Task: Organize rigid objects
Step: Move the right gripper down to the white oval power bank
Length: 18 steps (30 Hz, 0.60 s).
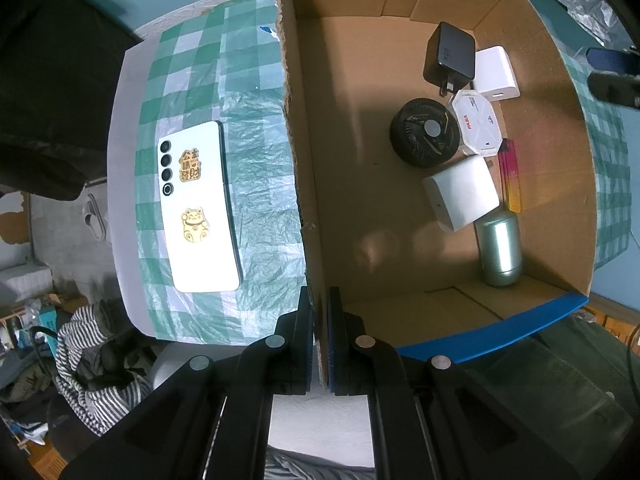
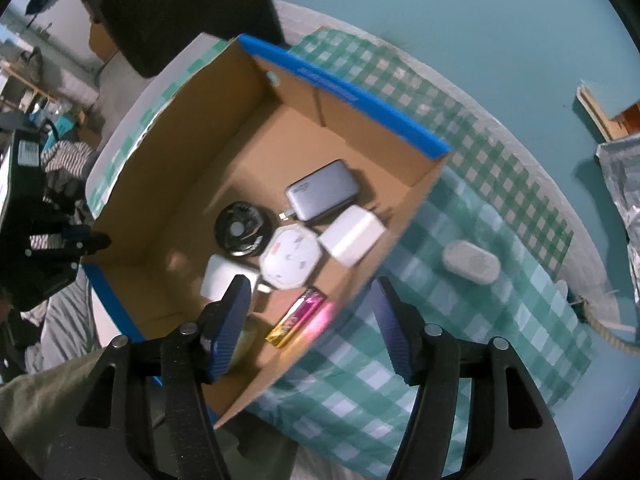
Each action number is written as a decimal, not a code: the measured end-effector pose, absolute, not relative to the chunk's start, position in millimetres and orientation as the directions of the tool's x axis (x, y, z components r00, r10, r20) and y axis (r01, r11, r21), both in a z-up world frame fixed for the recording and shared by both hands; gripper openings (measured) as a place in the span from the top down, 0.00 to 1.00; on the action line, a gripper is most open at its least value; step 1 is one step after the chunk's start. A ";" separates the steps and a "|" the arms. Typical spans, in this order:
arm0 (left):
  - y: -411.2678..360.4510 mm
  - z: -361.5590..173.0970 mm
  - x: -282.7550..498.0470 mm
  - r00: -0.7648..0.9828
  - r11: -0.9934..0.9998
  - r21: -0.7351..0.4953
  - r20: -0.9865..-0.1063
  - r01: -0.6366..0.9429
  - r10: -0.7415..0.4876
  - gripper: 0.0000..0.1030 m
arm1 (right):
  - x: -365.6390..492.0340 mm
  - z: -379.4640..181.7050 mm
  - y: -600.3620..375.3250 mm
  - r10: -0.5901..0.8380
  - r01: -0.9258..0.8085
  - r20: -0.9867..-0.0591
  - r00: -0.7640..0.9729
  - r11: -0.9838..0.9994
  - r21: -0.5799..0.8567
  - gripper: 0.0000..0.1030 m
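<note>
A: Where does the left gripper (image 1: 319,336) stand now?

B: Its two blue-padded fingers are pressed together on the torn wall of the brown cardboard box with blue rim (image 1: 294,128); the wall passes between them at 6 o'clock of the left view. So it holds the box steady, I think.

A: And the right gripper (image 2: 310,316)?

B: Its fingers stand wide apart with nothing between them, above the near corner of the box.

A: What is left to put away?

B: Two things lie outside on the green-and-white checkered plastic tablecloth (image 1: 256,184). The white smartphone with gold stickers (image 1: 198,208) lies flat, back side up, at 9 o'clock in the left view, just beside the box wall. The small white oval case (image 2: 471,262) lies at 3 o'clock in the right view, nearer to the open gripper.

A: How will the phone handle?

B: I judge it stiff, thin and rather heavy for its size, with a smooth back that may slip. It is better to pinch it across the long edges near the middle, not on the camera lenses. The cloth is slippery, so the phone may slide.
</note>
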<state>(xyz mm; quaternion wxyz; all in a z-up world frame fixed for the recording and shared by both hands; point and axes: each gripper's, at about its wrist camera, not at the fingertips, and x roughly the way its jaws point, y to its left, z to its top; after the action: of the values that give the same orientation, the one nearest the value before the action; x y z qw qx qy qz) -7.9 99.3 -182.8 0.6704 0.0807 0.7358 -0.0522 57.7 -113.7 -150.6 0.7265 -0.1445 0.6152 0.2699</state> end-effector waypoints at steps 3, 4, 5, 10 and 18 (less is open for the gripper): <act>100.1 -182.5 -7.4 -0.087 0.982 0.029 -0.995 0.186 0.046 0.96 | 69.9 -148.6 -131.1 0.215 -0.541 -0.970 0.113 0.832 0.122 0.38; 100.2 -182.5 -7.3 -0.088 0.982 0.029 -0.995 0.185 0.045 0.96 | 73.9 -148.7 -136.8 0.214 -0.531 -0.969 0.119 0.839 0.120 0.38; 100.3 -182.6 -7.1 -0.088 0.983 0.028 -0.995 0.184 0.045 0.96 | 78.4 -149.4 -142.6 0.212 -0.521 -0.969 0.124 0.845 0.119 0.37; 100.6 -182.6 -5.7 -0.090 0.984 0.028 -0.995 0.174 0.044 0.96 | 110.7 -168.2 -176.5 0.172 -0.458 -0.977 0.125 0.884 0.097 0.33; 100.8 -182.3 -5.4 -0.092 0.987 0.029 -0.995 0.157 0.043 0.96 | 151.4 -210.1 -211.2 0.169 -0.363 -0.982 0.081 0.923 0.129 0.33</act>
<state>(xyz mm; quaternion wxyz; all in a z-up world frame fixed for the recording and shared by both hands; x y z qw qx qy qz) -5.4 100.8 -182.3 0.6703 0.0678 0.7378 -0.0422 151.4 -211.2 -210.1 0.7315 -0.0743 0.6529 0.1817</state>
